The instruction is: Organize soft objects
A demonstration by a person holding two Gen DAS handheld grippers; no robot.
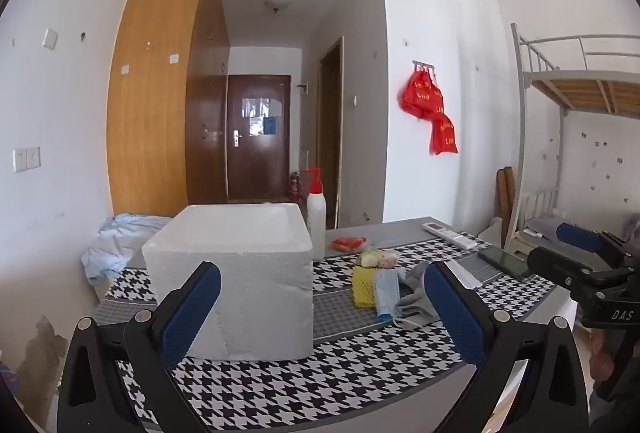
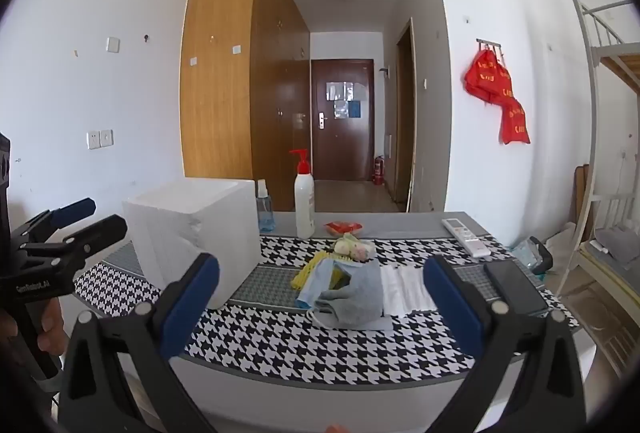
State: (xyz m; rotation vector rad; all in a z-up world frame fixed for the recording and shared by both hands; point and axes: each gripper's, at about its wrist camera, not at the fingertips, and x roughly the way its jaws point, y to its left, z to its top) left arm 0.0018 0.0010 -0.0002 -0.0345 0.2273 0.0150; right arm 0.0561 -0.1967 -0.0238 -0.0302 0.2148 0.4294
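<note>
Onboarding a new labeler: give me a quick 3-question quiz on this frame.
1. True or false: the left tongs are shut on the foam box.
2. What lies nearest the right tongs? A) grey cloth B) remote C) red-capped pump bottle
3. What pattern covers the table mat?

Key: 1 false, both tongs open and empty; 2 A; 3 black-and-white houndstooth.
</note>
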